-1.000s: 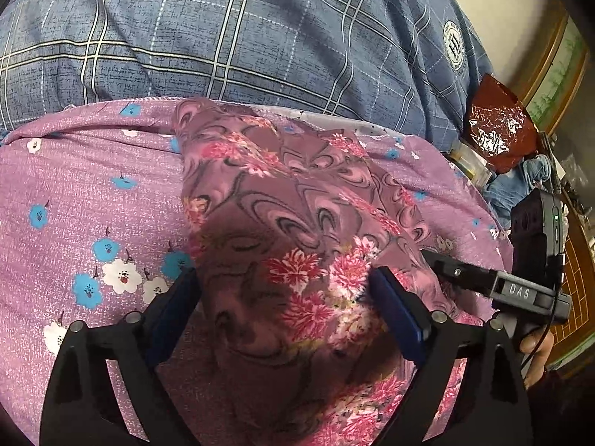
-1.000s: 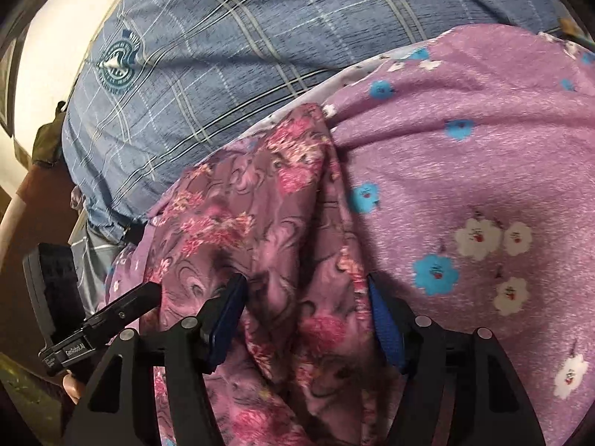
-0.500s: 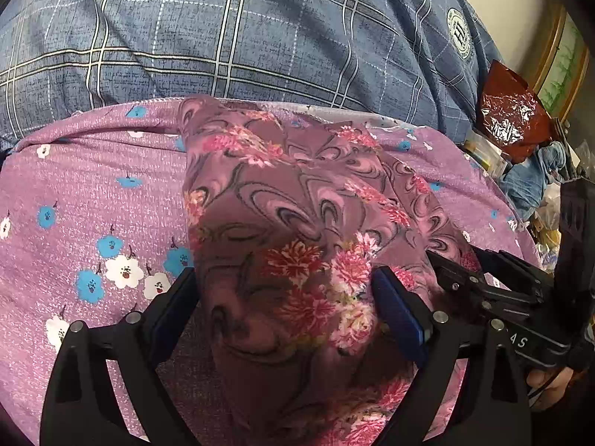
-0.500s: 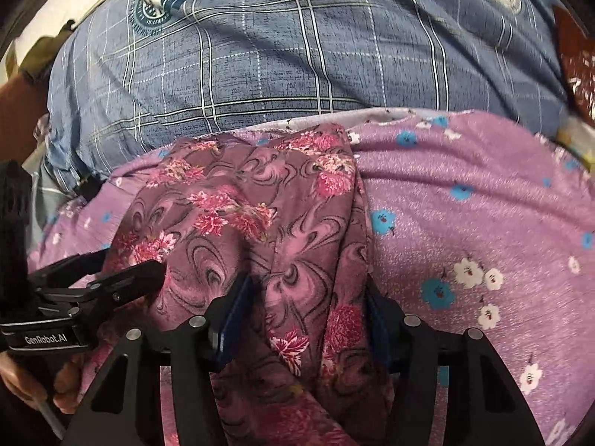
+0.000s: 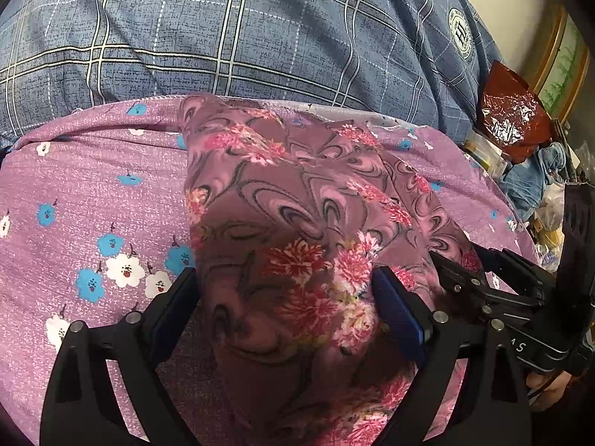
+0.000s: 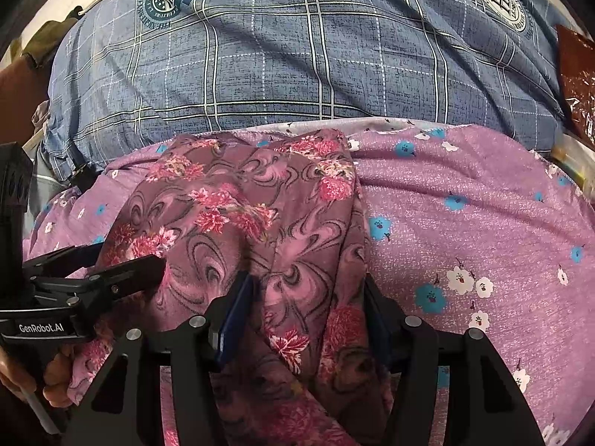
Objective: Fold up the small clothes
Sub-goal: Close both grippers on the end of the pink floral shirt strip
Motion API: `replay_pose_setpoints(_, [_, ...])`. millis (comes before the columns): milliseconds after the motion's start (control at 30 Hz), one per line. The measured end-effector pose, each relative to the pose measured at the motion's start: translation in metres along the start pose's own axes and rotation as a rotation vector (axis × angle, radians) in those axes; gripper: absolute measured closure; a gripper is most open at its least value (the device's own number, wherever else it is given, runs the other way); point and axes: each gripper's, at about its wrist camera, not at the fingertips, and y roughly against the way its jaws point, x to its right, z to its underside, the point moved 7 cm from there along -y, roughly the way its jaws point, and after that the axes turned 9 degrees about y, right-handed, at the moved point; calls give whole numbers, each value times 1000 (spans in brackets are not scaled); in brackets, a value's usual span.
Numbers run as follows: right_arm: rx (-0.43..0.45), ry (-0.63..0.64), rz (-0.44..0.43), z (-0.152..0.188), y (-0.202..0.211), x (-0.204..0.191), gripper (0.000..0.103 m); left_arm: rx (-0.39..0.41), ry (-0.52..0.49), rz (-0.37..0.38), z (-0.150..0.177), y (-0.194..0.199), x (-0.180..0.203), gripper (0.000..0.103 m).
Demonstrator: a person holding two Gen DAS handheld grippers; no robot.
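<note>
Both tongs are gripping one maroon floral garment: the left tongs are standing wide around a thick bunch of it, the right tongs are pinching a narrower fold. It is lying on a purple flowered cloth covering the surface. Behind, a blue plaid cushion is leaning, with one red foil bag beside clutter.
</note>
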Motion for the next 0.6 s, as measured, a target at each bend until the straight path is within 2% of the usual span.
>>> replay_pose_setpoints(200, [0, 4, 1, 0, 1, 0, 43, 11, -24, -14, -5, 13, -1, 9])
replay_pose_setpoints(333, [0, 8, 3, 0, 1, 0, 44, 10, -11, 8, -9, 22, -5, 9])
replay_pose_setpoints(467, [0, 6, 1, 0, 1, 0, 43, -29, -8, 37, -6, 19, -9, 9])
replay_pose_setpoints(533, [0, 6, 2, 0, 1, 0, 43, -58, -18, 43, -2, 13, -7, 13])
replay_pose_setpoints(567, [0, 6, 2, 1, 1, 0, 43, -69, -28, 49, 0, 11, -6, 23])
replay_pose_setpoints(600, [1, 7, 3, 1, 1, 0, 43, -82, -40, 60, 3, 9, -3, 27])
